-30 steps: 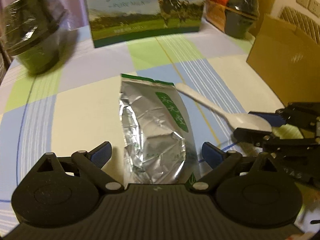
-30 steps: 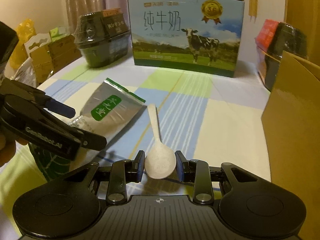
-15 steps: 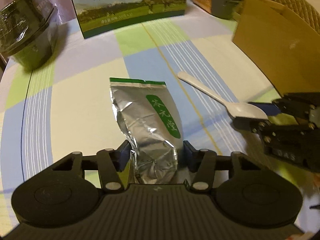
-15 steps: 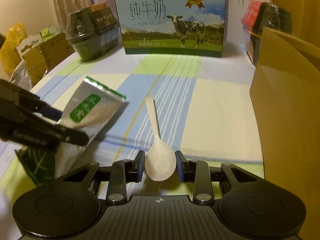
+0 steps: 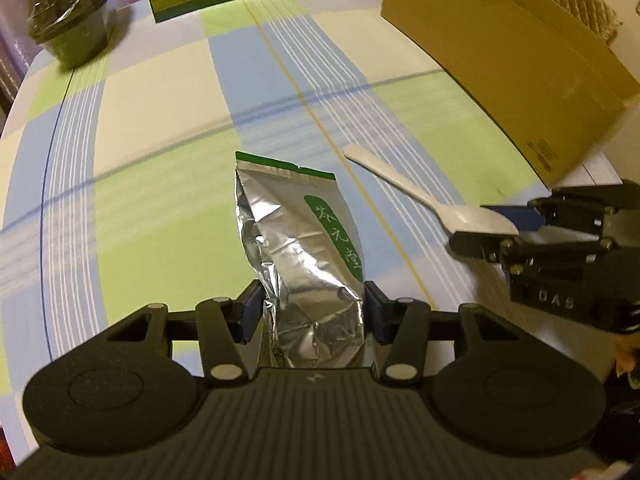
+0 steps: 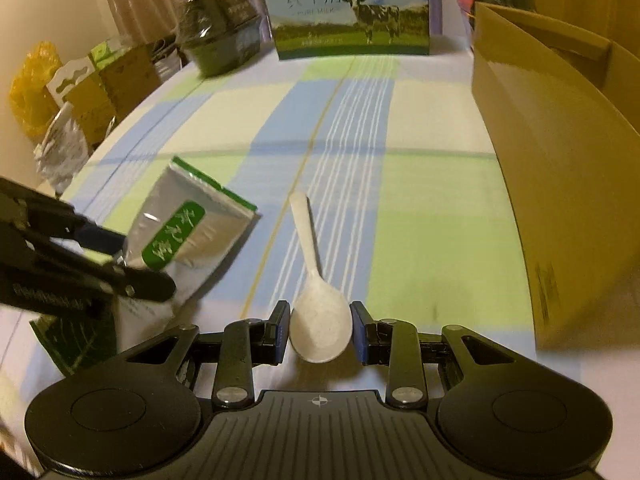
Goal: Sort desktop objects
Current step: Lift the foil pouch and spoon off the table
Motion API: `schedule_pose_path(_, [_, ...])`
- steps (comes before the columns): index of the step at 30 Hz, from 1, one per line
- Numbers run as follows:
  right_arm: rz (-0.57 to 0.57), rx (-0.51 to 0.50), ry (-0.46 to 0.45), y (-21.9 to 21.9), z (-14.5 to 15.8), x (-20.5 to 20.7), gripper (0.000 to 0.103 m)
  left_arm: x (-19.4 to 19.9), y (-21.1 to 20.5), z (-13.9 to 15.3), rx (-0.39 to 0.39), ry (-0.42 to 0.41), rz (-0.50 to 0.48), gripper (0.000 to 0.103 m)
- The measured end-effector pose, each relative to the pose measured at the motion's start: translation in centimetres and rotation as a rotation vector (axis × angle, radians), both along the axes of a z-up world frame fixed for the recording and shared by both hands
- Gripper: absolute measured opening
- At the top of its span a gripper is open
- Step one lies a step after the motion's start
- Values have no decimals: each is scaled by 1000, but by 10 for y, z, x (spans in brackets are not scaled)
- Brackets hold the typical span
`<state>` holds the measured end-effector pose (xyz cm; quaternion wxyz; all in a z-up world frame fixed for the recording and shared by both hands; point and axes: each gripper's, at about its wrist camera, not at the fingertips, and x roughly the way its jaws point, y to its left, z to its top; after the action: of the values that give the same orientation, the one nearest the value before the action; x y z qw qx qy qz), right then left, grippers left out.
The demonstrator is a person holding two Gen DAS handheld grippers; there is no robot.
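Note:
A crinkled silver foil pouch [image 5: 304, 248] with a green label is pinched at its lower end by my left gripper [image 5: 314, 312], held above the checked tablecloth [image 5: 160, 184]. The same pouch [image 6: 188, 232] shows at the left of the right wrist view, with the left gripper [image 6: 120, 258] clamped on it. My right gripper [image 6: 320, 334] is shut on the bowl of a white plastic spoon [image 6: 316, 296], whose handle points forward. In the left wrist view the spoon [image 5: 424, 200] and right gripper [image 5: 500, 226] hang at the right.
An open cardboard box [image 6: 560, 152] stands along the right side. A milk carton box [image 6: 352, 12] and black lidded containers [image 6: 218, 32] stand at the table's far edge. Small cartons [image 6: 92, 92] and a yellow bag [image 6: 32, 88] sit off the left edge.
The left gripper closed on the foil pouch and raised it off the cloth. The right gripper rose with the spoon, and both views tilted further over the table.

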<state>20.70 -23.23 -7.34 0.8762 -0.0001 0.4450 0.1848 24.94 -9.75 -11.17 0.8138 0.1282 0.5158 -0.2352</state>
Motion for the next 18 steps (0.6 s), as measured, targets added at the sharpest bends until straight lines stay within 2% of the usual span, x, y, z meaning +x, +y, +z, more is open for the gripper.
schedule_pose_path(4, [30,-11,0,0,1,-26,29,-23,6,4,-15,3,8,49])
schedule_pose_path(7, [56,-30,-35,-1,3,-38,31,-28,15,5,-38,-6,32,52])
schedule_pose_path(9, [67,-40,-49,-4,4,-40,40,-27,23,8,-66,-14,43,53])
schedule_pose_path(11, [76,-47,-64,-6,5,-42,56,-24,30,8,-91,-11,60,57])
schedule_pose_path(18, [139,-102,-96,0,-4,-44,58,-21,29,4,-103,17,40,61])
